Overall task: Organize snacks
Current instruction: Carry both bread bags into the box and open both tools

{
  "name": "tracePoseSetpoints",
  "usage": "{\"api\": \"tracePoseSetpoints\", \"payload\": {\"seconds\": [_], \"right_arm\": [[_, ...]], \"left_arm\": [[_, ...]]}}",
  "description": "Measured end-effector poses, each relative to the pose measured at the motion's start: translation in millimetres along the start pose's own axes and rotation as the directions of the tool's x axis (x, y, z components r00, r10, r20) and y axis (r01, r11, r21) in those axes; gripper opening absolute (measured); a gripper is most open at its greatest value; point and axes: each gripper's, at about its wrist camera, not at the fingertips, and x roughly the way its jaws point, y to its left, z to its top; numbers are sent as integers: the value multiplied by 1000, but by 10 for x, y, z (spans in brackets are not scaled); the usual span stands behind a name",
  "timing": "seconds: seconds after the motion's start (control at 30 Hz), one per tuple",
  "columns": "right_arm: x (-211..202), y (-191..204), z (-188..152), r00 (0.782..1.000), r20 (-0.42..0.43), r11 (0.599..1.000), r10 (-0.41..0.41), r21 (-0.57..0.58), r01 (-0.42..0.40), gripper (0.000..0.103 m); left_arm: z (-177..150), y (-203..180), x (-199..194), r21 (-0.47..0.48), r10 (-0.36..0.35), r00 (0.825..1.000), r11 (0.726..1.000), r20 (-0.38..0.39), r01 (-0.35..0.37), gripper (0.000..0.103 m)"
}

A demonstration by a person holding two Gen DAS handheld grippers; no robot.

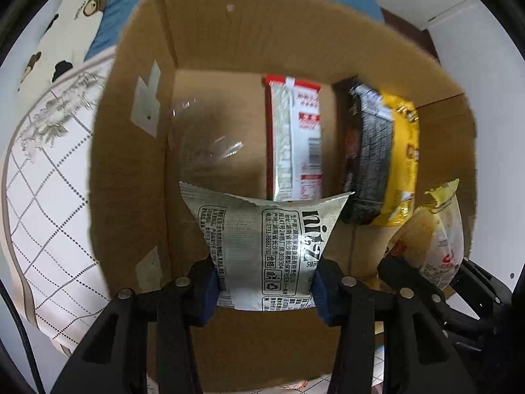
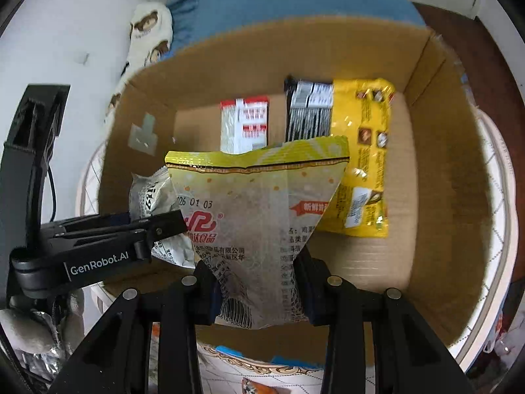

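Observation:
An open cardboard box (image 1: 131,177) (image 2: 452,216) holds a red-and-white snack pack (image 1: 295,138) (image 2: 244,124) and a black-and-yellow snack pack (image 1: 380,157) (image 2: 357,151) lying on its floor. My left gripper (image 1: 264,282) (image 2: 157,226) is shut on a white snack packet with black print (image 1: 262,239) (image 2: 151,193), held over the box's near left part. My right gripper (image 2: 256,289) (image 1: 423,272) is shut on a yellow-topped translucent snack bag (image 2: 259,210) (image 1: 436,229), held over the box's near middle, just right of the left gripper.
The box sits on a white grid-patterned round surface (image 1: 42,216) (image 2: 498,177). Behind it lie a blue cushion (image 2: 279,10) (image 1: 108,26) and a bear-print cloth (image 1: 65,23) (image 2: 147,32). Crumpled foil wrappers (image 2: 36,344) lie at lower left.

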Motion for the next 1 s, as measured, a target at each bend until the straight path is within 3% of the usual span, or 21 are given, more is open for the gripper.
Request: {"api": "tracePoseSetpoints", "payload": {"seconds": [0.2, 0.27, 0.3, 0.33, 0.47, 0.77, 1.0], "right_arm": [[344, 36, 3, 996, -91, 1000, -2, -22, 0, 45], [432, 49, 4, 992, -130, 999, -3, -34, -1, 70], [476, 50, 1, 989, -148, 999, -13, -36, 8, 93], [487, 53, -6, 988, -150, 999, -20, -38, 15, 97], [507, 38, -33, 989, -140, 998, -54, -43, 48, 97], [253, -119, -156, 989, -60, 991, -134, -11, 134, 97], [-49, -136, -363, 981, 50, 982, -188, -22, 189, 97]], "left_arm": [[-43, 52, 208, -15, -3, 999, 1000, -41, 2, 45], [-66, 52, 224, -10, 1, 999, 1000, -34, -1, 59], [-74, 53, 223, -11, -9, 1000, 1000, -30, 9, 62], [-83, 49, 224, -12, -22, 999, 1000, -28, 21, 66], [-132, -4, 189, -1, -13, 1000, 1000, -4, 13, 72], [-375, -124, -68, 16, 33, 995, 999, 96, -34, 73], [-585, -105, -436, 7, 50, 962, 999, 267, -54, 73]]}}
